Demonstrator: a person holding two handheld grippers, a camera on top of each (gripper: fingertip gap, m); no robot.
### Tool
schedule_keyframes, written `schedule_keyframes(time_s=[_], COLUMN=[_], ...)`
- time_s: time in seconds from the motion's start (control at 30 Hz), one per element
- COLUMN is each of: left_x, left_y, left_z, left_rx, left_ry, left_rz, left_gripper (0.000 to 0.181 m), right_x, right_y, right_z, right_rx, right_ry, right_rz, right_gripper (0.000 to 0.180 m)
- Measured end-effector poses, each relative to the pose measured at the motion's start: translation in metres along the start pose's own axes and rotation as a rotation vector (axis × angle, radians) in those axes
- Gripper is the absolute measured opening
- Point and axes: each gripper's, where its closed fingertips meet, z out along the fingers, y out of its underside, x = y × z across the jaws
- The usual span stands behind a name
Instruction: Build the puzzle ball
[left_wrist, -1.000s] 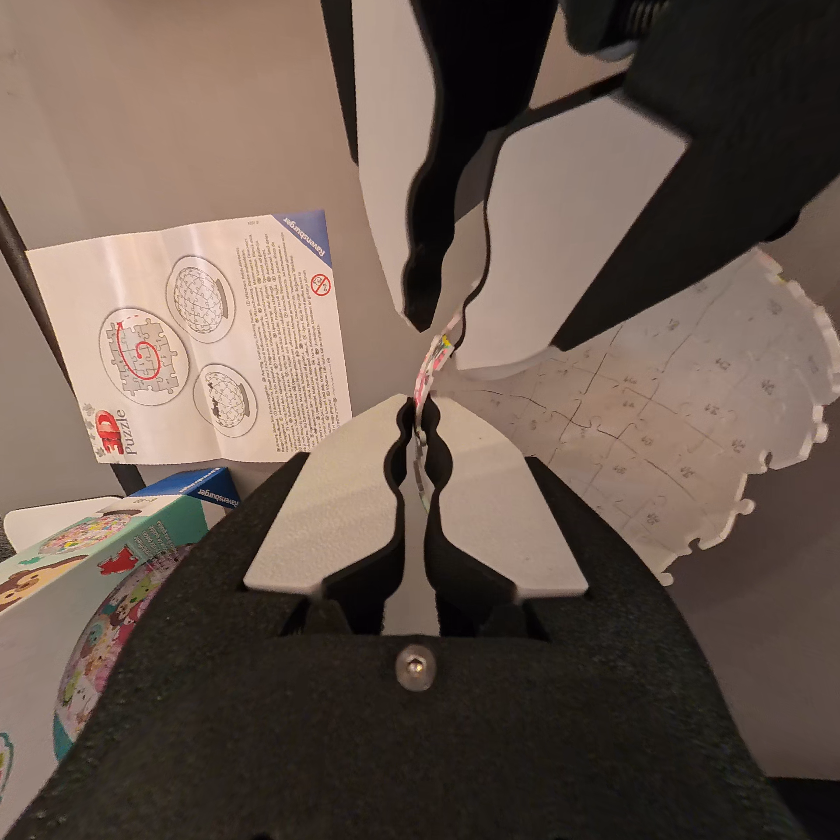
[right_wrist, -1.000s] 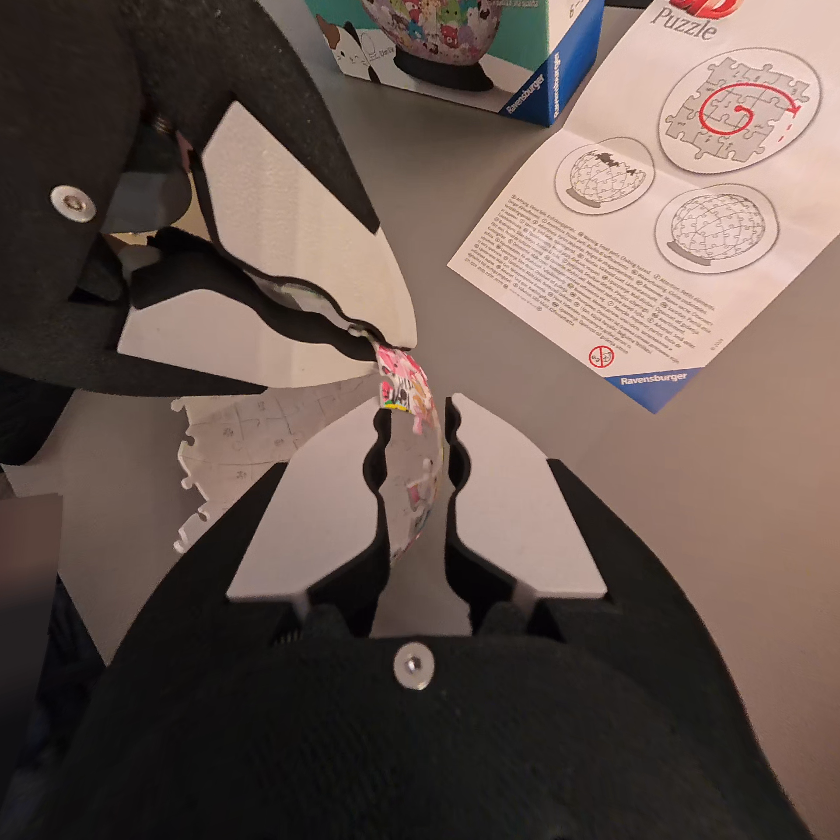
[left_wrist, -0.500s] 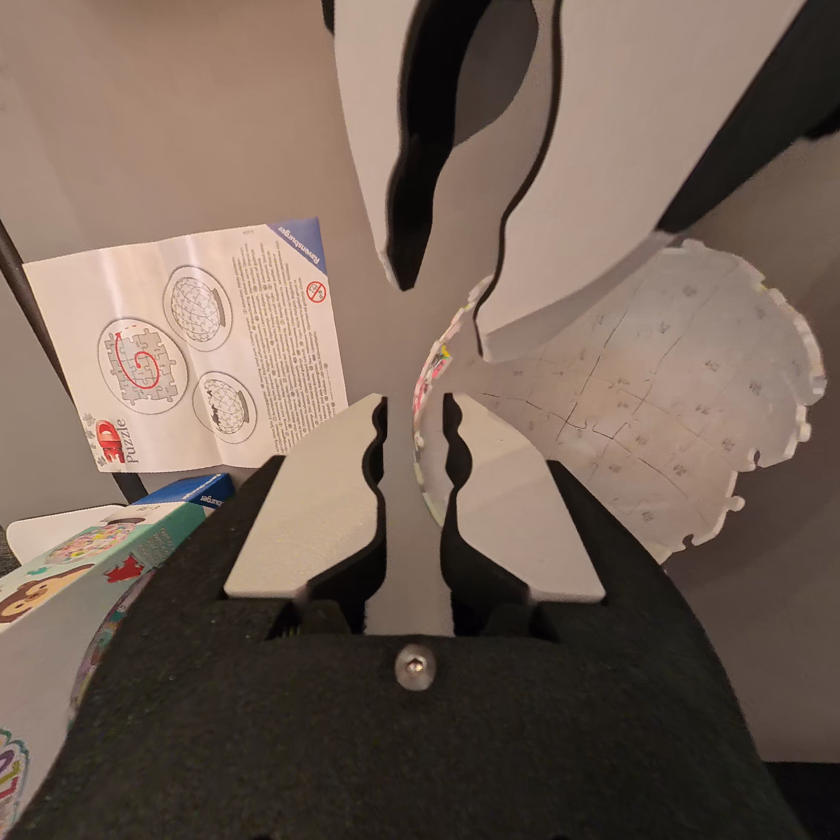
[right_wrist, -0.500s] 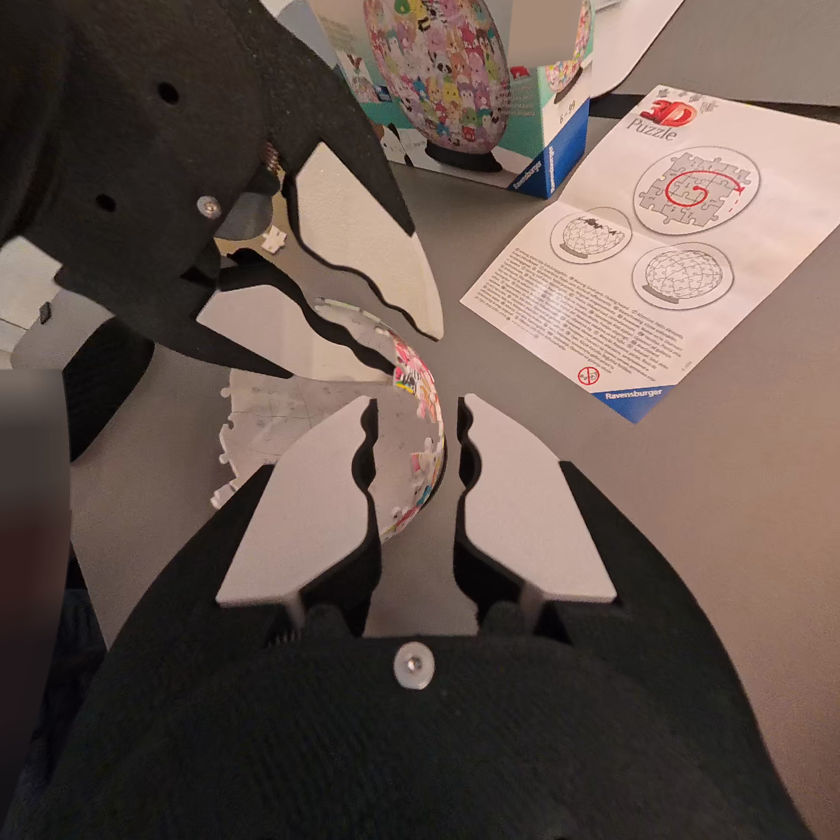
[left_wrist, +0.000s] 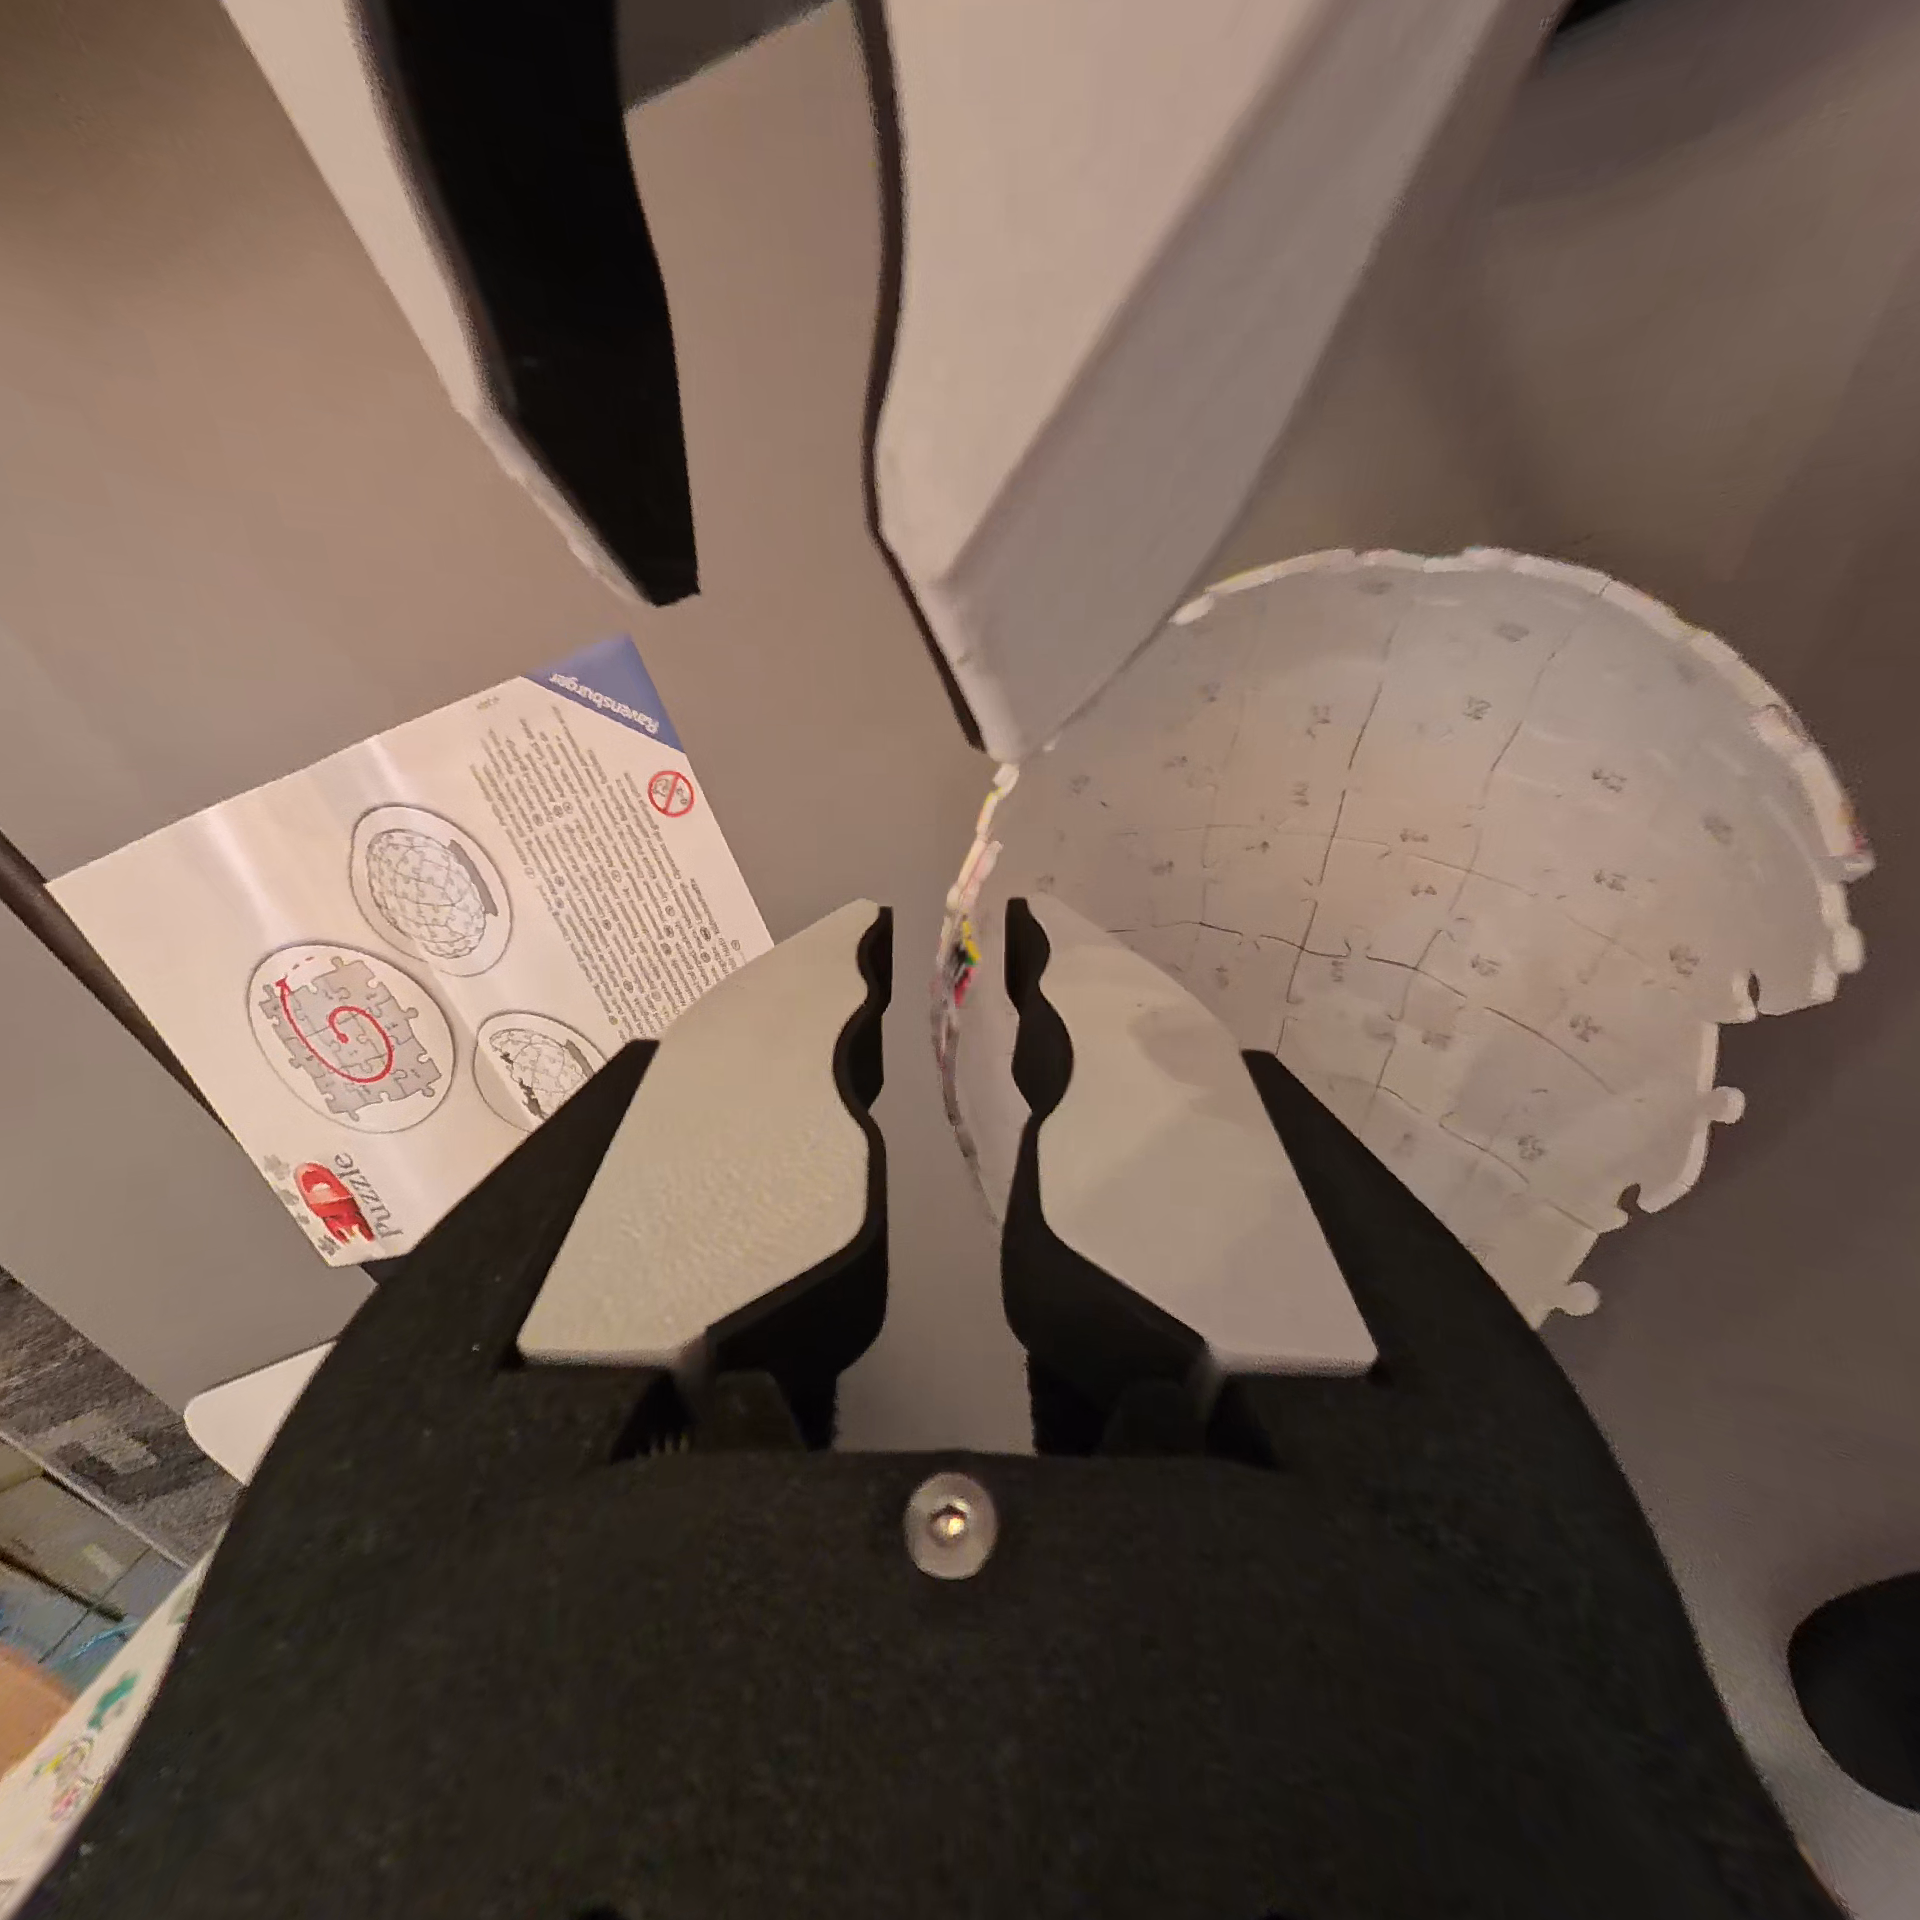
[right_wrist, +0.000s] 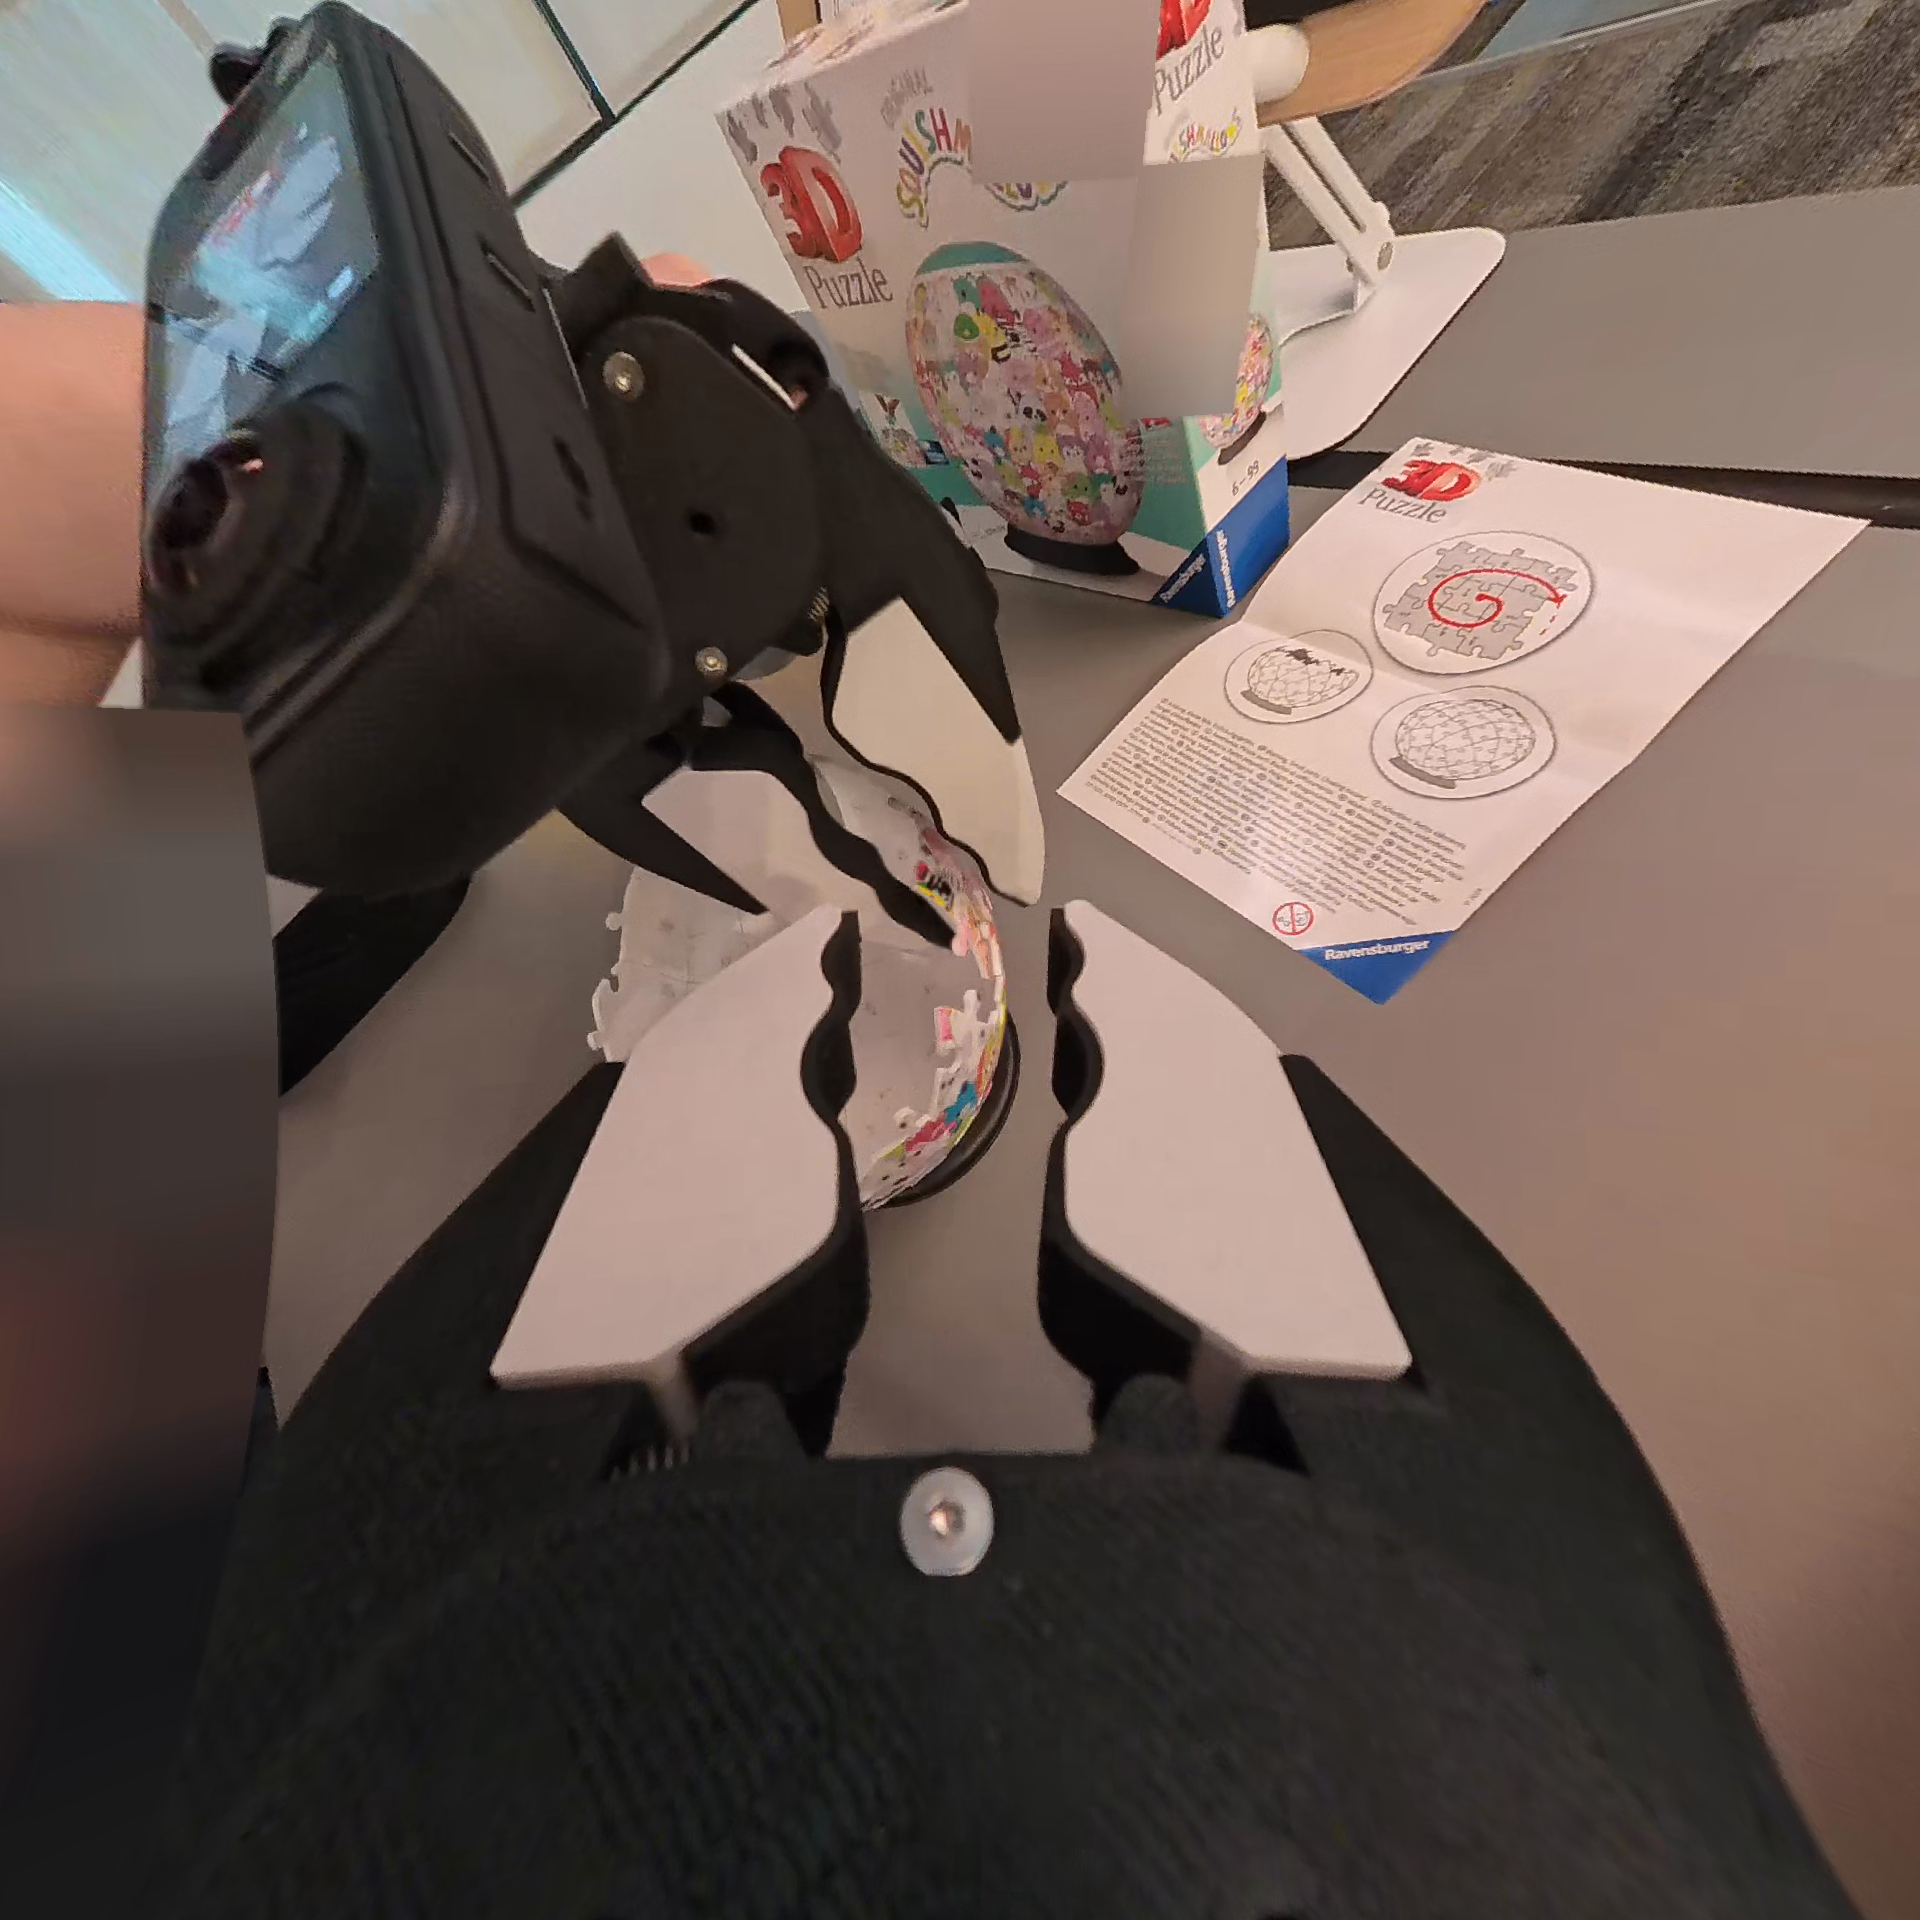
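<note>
jaws of both grippers spread, empty | puzzle ball half-built, white inside, colourful outside

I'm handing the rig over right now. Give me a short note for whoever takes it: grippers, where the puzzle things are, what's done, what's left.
Left gripper: open, straddling the shell's rim, gripping nothing.
Right gripper: open, empty, around the same rim.
Half-built puzzle ball: an open shell sitting on its dark stand on the grey table.
Instruction sheet and puzzle box lie beyond.
Done: roughly half the ball. Left: the remaining pieces; none visible loose.
</note>
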Motion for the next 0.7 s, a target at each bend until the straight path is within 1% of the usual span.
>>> schedule_keyframes(time_s=[0.2,0.33,0.7], left_x=[0.0014,0.0019,0.0009], left_y=[0.0016,-0.0014,0.0027], left_z=[0.0029,0.0031,0.0038], left_rx=[-0.054,-0.042,-0.056], left_ry=[0.014,0.018,0.01], left_rz=[0.025,0.015,0.022], left_gripper=[0.012,0.005,0.003], right_x=[-0.0012,-0.0006,0.0], right_y=[-0.0031,-0.0042,-0.0063], right_z=[-0.0046,-0.0072,-0.0105], right_rx=[0.02,0.029,0.043], right_ry=[-0.014,-0.017,-0.021], right_rz=[0.0,0.006,0.011], right_gripper=[0.035,0.035,0.035])
